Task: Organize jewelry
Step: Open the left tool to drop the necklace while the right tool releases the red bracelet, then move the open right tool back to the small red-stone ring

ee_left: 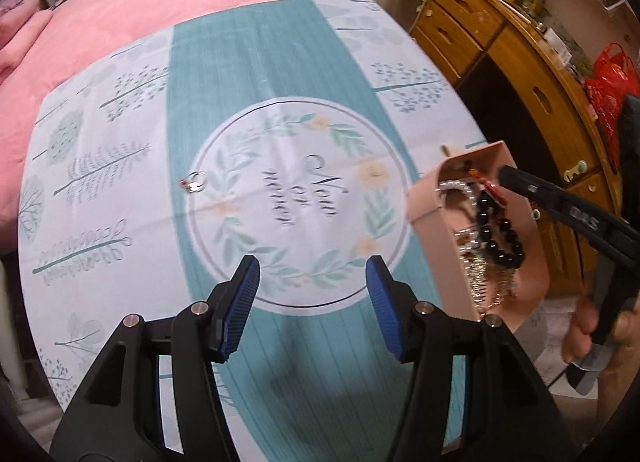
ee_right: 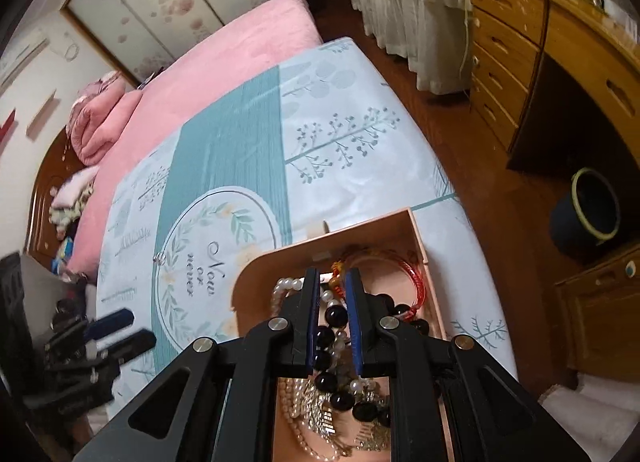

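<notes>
Big teal-and-white tablecloth spread flat, pink jewelry box sitting at its right edge, stuffed with a black bead bracelet and pearls. Right gripper dips inside, jaws nearly closed around the beads. Left gripper hovers half-open, empty. A tiny ring lies mid-cloth.

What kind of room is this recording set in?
Most likely a home bedroom: a bed with pink bedding, a wooden chest of drawers, and a printed cloth spread as the work surface beside a jewelry box.
</notes>
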Demonstrator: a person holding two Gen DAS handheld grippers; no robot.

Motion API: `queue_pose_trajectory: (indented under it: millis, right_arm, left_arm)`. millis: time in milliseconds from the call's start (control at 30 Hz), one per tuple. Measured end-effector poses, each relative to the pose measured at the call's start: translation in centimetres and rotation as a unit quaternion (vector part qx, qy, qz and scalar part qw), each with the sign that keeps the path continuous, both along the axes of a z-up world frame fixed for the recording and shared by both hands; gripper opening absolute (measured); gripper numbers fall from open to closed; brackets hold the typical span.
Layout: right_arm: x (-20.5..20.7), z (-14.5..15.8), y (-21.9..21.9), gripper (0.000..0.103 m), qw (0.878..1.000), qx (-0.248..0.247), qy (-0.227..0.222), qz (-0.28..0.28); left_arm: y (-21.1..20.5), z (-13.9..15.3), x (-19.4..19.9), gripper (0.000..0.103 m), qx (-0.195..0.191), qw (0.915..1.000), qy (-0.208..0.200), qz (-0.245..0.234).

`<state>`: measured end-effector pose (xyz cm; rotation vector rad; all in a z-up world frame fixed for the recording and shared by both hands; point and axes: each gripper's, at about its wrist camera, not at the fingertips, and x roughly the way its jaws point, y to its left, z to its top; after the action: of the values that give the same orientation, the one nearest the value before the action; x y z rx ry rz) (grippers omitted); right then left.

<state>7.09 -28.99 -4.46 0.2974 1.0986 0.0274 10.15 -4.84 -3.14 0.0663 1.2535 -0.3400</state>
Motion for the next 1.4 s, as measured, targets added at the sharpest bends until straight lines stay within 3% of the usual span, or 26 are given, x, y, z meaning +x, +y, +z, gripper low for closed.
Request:
queue_pose_trajectory:
  millis: [333, 467, 700, 967, 1100, 1400]
  right_arm:
    - [-3.1, 2.0, 6.6, 0.016, 0.997, -0.007, -0.010, 0.074]
    - [-3.9, 1.9, 9.6, 0.029, 0.995, -0.009, -0.010, 0.101]
    - [-3.8, 0.5, 14.2, 0.030, 0.991, -0.010, 0.005, 0.133]
    - [0.2, -2.6, 20.1, 0.030, 0.985, -0.022, 0.021, 0.172]
    - [2.9, -4.1, 23.2, 0.030, 0.983, -0.005, 0.018, 0.182]
    - [6.9, -7.2, 27.8, 0.030, 0.986, 0.004, 0.025, 0.164]
  left_arm:
    - [4.9, -1.0, 0.1, 0.052, -0.002, 0.9986, 0.011, 0.051]
    - [7.4, -1.7, -0.4, 0.052, 0.005, 0.9973, 0.017, 0.071]
    - [11.2, -2.9, -1.0, 0.052, 0.010, 0.9946, 0.022, 0.100]
    - [14.5, -3.8, 0.1, 0.052, 0.005, 0.9917, 0.017, 0.127]
    - [15.9, -4.6, 1.0, 0.052, 0.001, 0.9905, 0.022, 0.135]
    - [18.8, -5.3, 2.8, 0.052, -0.011, 0.9898, 0.021, 0.141]
